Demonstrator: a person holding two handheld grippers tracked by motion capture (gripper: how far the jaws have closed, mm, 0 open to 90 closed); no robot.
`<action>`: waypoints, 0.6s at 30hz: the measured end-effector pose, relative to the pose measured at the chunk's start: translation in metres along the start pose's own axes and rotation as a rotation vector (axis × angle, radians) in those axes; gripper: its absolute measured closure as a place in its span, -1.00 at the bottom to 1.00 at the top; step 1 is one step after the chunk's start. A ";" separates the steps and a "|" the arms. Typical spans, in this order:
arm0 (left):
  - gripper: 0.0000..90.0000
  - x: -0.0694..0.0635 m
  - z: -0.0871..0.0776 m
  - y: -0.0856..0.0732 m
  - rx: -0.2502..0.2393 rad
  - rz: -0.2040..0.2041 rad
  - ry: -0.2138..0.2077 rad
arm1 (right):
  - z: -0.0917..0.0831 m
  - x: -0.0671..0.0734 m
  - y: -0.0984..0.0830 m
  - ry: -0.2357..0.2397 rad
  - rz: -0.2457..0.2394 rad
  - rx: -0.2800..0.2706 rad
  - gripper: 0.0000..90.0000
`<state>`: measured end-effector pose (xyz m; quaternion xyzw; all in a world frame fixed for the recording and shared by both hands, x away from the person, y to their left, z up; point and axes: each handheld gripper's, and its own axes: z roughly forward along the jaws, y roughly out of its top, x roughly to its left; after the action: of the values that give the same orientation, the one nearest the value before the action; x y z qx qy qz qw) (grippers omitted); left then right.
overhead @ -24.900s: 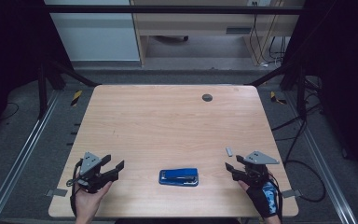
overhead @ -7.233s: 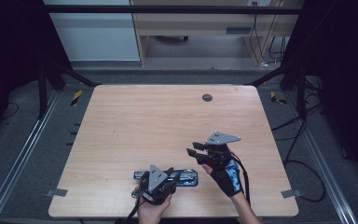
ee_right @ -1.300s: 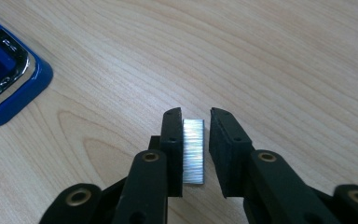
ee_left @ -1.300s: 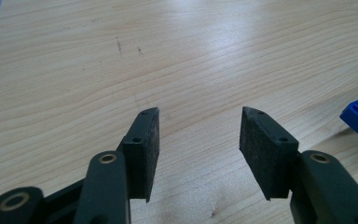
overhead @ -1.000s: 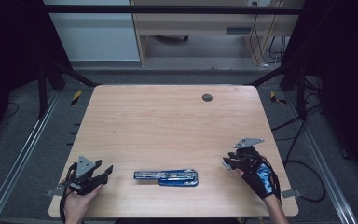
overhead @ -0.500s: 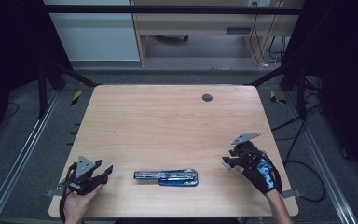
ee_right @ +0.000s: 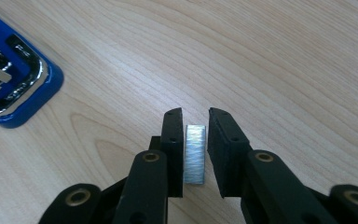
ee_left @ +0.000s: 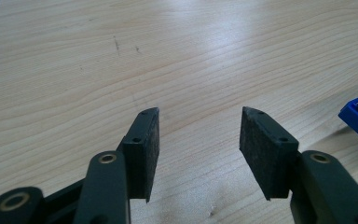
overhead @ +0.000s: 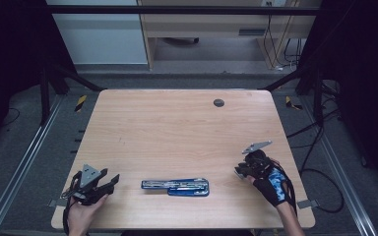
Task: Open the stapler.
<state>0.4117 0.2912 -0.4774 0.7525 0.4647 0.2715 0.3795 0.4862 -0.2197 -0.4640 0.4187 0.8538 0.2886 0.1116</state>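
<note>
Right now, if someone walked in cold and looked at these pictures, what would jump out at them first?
Probably the blue stapler, swung open and lying flat near the front edge of the wooden table. Next, the strip of staples between the jaws of the right hand-held gripper, which have just been closing; a thin gap still shows on one side. The left hand-held gripper waits open and empty at the table's front left.

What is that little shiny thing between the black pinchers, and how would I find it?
Start at the wooden table and go to its near right side, past the open blue stapler. Between the right gripper jaws lies a strip of staples: small, flat, silvery, unlike the big blue stapler.
</note>
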 end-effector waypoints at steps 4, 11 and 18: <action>0.07 0.000 0.000 0.000 0.000 0.001 0.001 | 0.005 0.000 -0.007 -0.017 -0.015 -0.007 0.73; 0.07 0.000 0.000 0.000 0.005 0.007 0.000 | 0.009 0.001 -0.012 -0.016 -0.004 -0.025 0.67; 0.07 0.000 0.000 0.000 0.001 0.001 0.001 | 0.012 0.003 -0.011 -0.017 -0.009 -0.025 0.69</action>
<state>0.4117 0.2907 -0.4775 0.7528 0.4645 0.2720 0.3789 0.4824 -0.2182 -0.4799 0.4158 0.8510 0.2953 0.1253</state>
